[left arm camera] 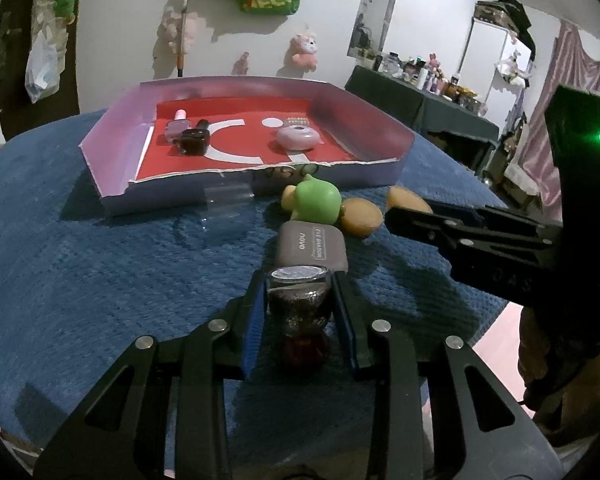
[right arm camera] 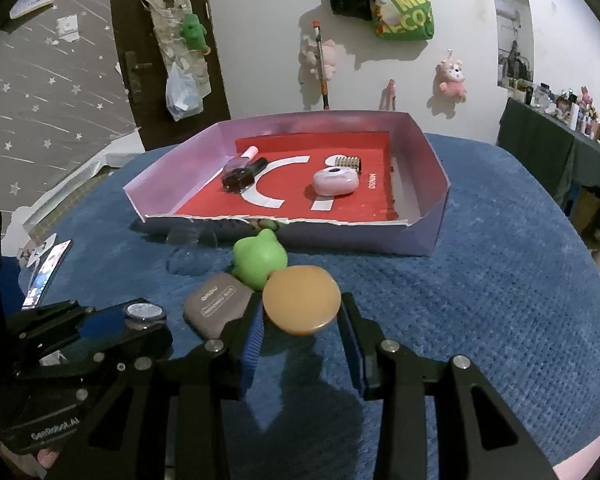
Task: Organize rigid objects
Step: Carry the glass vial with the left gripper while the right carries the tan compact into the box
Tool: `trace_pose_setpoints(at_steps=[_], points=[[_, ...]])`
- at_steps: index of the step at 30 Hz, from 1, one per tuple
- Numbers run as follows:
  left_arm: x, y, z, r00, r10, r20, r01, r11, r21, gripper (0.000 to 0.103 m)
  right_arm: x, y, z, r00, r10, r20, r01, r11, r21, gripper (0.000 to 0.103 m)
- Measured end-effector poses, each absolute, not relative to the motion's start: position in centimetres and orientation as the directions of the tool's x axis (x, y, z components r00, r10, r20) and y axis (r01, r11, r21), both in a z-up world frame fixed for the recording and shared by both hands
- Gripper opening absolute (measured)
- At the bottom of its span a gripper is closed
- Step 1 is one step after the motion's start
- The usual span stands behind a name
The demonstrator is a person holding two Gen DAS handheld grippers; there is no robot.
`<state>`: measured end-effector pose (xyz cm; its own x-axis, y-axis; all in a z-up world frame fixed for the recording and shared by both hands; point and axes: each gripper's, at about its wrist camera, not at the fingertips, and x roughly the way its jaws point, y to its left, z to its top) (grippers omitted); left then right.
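Note:
My left gripper (left arm camera: 298,308) is shut on a dark glass bottle with a silver cap (left arm camera: 298,274), held just above the blue cover. The same gripper (right arm camera: 140,320) shows at the lower left of the right wrist view. My right gripper (right arm camera: 302,320) is shut on a yellow-orange rounded piece (right arm camera: 302,300). Seen from the left wrist, that right gripper (left arm camera: 398,216) comes in from the right beside two yellowish pieces (left arm camera: 362,216); which one it holds I cannot tell. A grey eyeshadow case (left arm camera: 312,248) and a green toy (left arm camera: 316,202) lie in front of the lilac tray (left arm camera: 112,168).
The red-lined tray (right arm camera: 380,240) holds dark polish bottles (right arm camera: 240,178), a pink round case (right arm camera: 335,182) and a small gold row (right arm camera: 346,162). A clear plastic piece (left arm camera: 228,196) lies by the tray's front wall. Phones (right arm camera: 46,272) lie at the cover's left edge.

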<state>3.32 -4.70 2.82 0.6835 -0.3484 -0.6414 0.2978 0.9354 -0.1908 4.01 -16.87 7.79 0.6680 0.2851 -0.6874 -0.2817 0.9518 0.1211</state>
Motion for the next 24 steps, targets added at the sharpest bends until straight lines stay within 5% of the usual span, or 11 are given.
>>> trace_pose_setpoints(at_steps=[24], points=[[4.9, -2.8, 5.5, 0.737, -0.322, -0.595, 0.266, 0.946, -0.183, 0.029, 3.8, -15.4, 8.7, 0.662, 0.343, -0.666, -0.335, 0.931, 0.147, 0.039]])
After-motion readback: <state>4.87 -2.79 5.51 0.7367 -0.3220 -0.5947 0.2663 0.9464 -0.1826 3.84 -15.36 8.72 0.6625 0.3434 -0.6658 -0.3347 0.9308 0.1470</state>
